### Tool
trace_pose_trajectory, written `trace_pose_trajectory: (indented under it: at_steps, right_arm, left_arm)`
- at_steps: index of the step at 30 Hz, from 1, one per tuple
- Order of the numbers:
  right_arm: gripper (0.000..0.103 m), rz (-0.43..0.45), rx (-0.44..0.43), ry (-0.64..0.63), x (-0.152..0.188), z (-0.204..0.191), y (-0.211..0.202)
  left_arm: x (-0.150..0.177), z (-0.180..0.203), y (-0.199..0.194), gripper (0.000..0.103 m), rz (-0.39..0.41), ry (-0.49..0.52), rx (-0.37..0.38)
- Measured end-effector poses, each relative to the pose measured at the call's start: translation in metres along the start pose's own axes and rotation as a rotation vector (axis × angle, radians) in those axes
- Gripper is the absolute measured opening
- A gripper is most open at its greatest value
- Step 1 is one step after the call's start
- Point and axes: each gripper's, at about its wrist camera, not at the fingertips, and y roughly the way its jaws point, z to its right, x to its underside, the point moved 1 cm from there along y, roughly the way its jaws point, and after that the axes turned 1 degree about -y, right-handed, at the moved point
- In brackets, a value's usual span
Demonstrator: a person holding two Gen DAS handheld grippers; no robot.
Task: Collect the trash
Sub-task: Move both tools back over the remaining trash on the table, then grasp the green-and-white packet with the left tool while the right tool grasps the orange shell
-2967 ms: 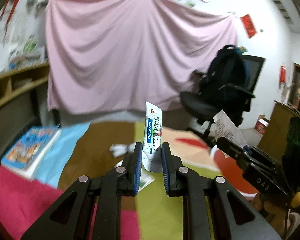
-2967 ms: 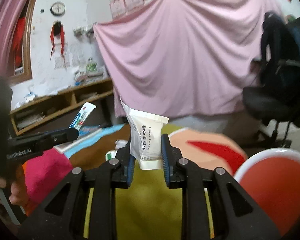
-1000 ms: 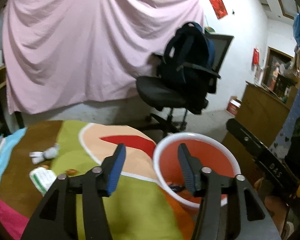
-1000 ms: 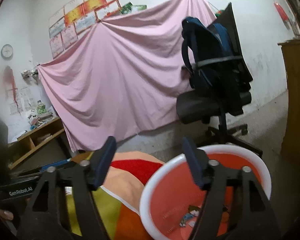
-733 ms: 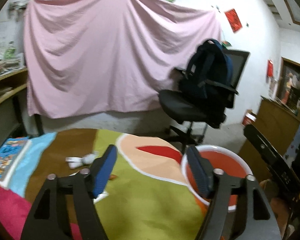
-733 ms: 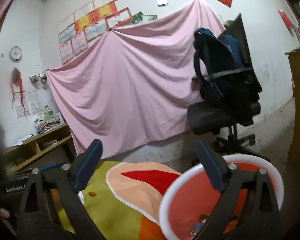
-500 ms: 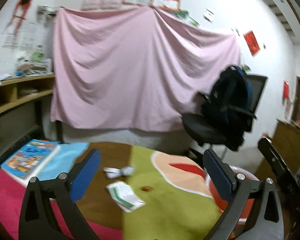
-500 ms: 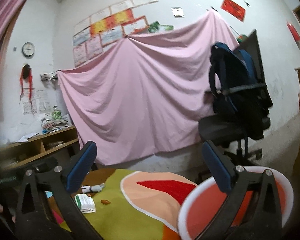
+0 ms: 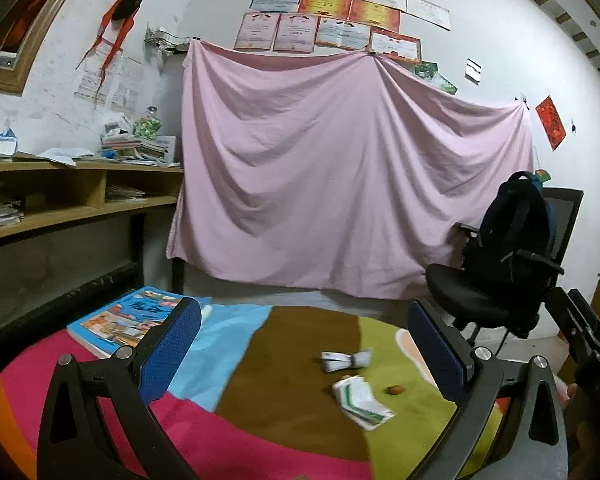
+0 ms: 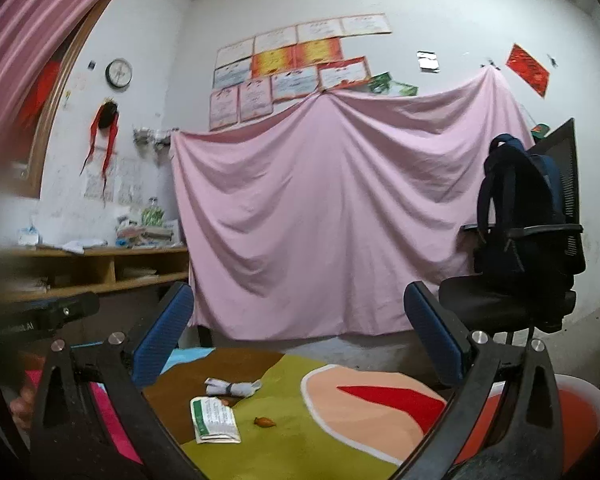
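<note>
On the colourful cloth lie a flat white-and-green packet (image 9: 362, 400) (image 10: 214, 420), a crumpled white wrapper (image 9: 346, 360) (image 10: 232, 387) just beyond it, and a small brown scrap (image 9: 396, 390) (image 10: 265, 422) to its right. My left gripper (image 9: 304, 344) hangs open and wide above the cloth, short of the packet, nothing between its blue pads. My right gripper (image 10: 298, 328) is also open and empty, held level, with the litter low between its fingers. The red basin with a white rim (image 10: 580, 396) shows at the right wrist view's lower right.
A picture book (image 9: 128, 320) lies at the cloth's left edge. An office chair with a dark backpack (image 9: 512, 248) stands to the right. A pink sheet (image 9: 340, 184) hangs behind, and wooden shelves (image 9: 60, 208) line the left wall.
Both grippers swung left, away from the red basin and toward the litter on the cloth. The tube and packet they held earlier are gone, and both sets of jaws now stand wide.
</note>
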Motion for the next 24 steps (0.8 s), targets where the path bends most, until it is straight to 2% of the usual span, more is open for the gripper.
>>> trace_pose_trajectory:
  at_steps: [7,18,24]
  right_arm:
    - [0.103,-0.093,-0.018,-0.043,0.015,-0.014,0.028]
    - [0.103,-0.217,-0.03,-0.042,0.036,-0.005,0.059]
    - [0.103,-0.34,-0.046,-0.031,0.051,-0.003,0.081]
  left_arm:
    - [0.01,-0.013,0.017,0.101,-0.044,0.002,-0.011]
    - [0.026,-0.004,0.047,0.101,-0.113,0.048,0.02]
    - [0.035,0.0,0.074,0.1,-0.226,0.072,0.047]
